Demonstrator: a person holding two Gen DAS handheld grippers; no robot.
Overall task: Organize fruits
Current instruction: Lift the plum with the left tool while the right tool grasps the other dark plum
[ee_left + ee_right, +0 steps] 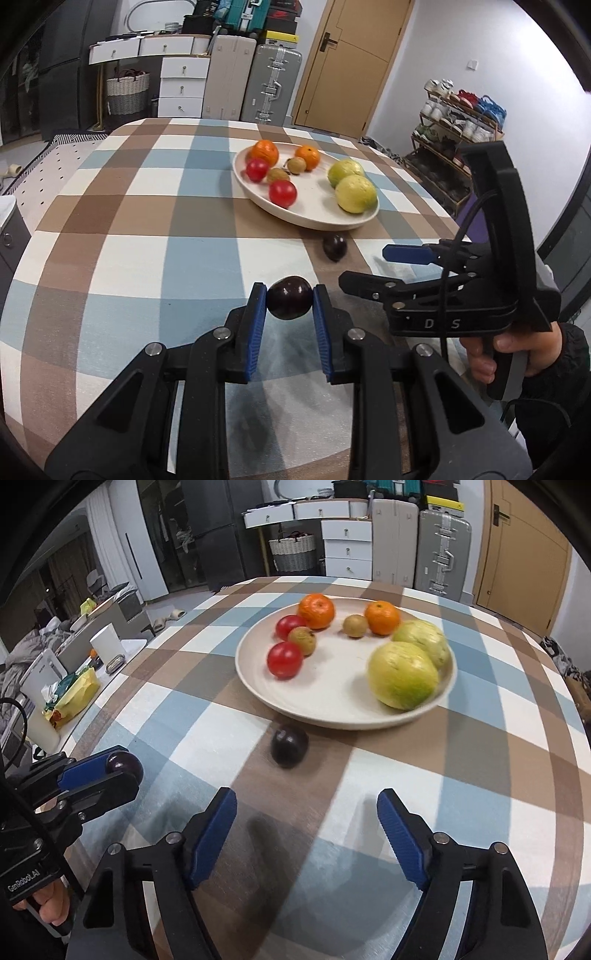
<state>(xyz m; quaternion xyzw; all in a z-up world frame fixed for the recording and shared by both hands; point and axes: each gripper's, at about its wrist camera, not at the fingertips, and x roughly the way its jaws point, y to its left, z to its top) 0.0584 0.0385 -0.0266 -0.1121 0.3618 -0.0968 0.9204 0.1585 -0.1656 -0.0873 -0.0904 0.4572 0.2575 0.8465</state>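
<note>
My left gripper [290, 295] is shut on a dark purple plum [289, 297], held above the checked tablecloth; it also shows in the right wrist view [123, 763]. A second dark plum [335, 246] [289, 746] lies on the cloth just in front of the cream plate [317, 218] [332, 716]. The plate holds two oranges [316, 610], two red tomatoes [284, 660], two small brown kiwis [302, 640] and two yellow-green fruits [403, 675]. My right gripper [306, 805] is open and empty, behind the loose plum, and appears in the left wrist view [373, 264].
The round table [110, 258] has its edge at the left and near sides. Beyond it stand suitcases [273, 85], white drawers [183, 86], a door and a shoe rack [454, 144]. A low side table with clutter [74, 686] is left of the table.
</note>
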